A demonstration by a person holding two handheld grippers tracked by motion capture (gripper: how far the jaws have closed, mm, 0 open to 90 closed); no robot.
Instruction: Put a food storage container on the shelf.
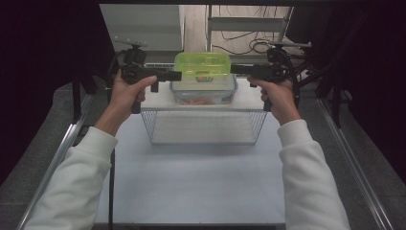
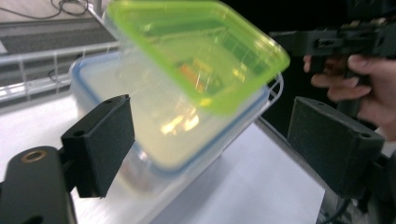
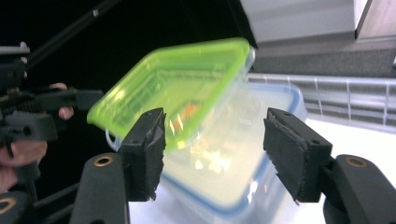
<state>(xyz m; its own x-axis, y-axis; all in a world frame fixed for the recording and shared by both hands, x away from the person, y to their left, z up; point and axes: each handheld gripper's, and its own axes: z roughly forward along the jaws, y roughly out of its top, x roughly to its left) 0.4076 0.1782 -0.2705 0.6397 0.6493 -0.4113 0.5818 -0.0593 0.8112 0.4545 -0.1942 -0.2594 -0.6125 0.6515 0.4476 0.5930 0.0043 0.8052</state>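
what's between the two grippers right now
In the high view the green-lidded container sits between the left gripper and the right gripper, stacked on the blue-rimmed container. Both grippers are open and press on nothing.

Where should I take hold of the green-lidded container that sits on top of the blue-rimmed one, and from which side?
Probably grip the green-lidded container at its two short ends, one gripper from each side, just under the lid's rim. It sits on the blue-rimmed container; the left gripper and right gripper already flank those ends, open.
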